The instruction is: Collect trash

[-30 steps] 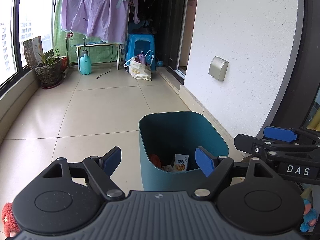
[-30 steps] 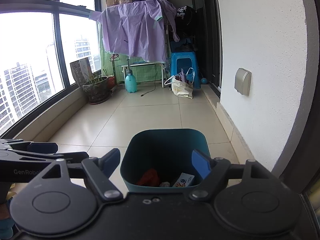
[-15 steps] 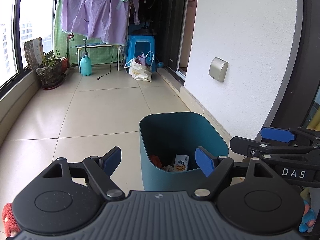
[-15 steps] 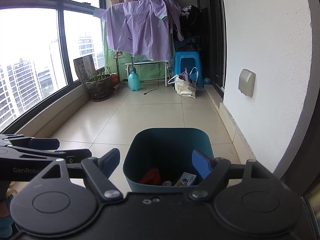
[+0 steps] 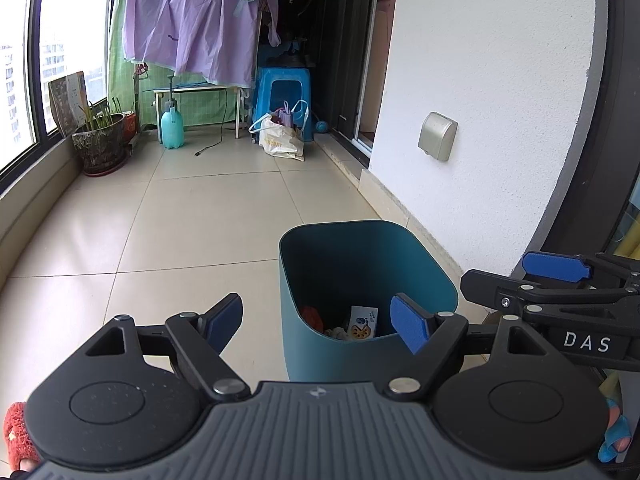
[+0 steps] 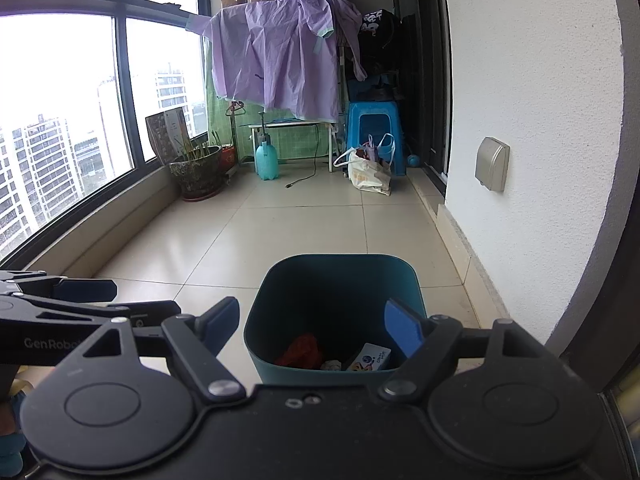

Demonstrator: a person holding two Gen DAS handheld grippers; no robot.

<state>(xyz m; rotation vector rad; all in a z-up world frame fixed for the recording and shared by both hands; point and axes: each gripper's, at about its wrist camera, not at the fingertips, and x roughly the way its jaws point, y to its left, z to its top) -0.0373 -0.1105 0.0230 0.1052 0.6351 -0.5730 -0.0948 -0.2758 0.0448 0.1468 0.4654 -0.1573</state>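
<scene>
A teal trash bin (image 5: 420, 268) stands on the tiled balcony floor near the white wall; it also shows in the right wrist view (image 6: 340, 264). Inside lie a red wrapper (image 6: 300, 350), a white printed carton (image 6: 370, 356) and small scraps. The carton (image 5: 362, 322) shows in the left wrist view too. My left gripper (image 5: 318, 322) is open and empty above the bin's near rim. My right gripper (image 6: 314, 326) is open and empty, also over the near rim. The right gripper's fingers (image 5: 556, 266) show at the right of the left wrist view.
A white wall with a grey outlet cover (image 5: 438, 136) runs along the right. At the far end are a white bag (image 5: 280, 140), a blue stool (image 5: 282, 92), a teal sprayer bottle (image 5: 172, 122), a potted plant (image 5: 98, 140) and a hanging purple garment (image 5: 192, 20).
Both grippers have risen and drawn back slightly; the bin sits a little lower in both views. Both stay open and empty.
</scene>
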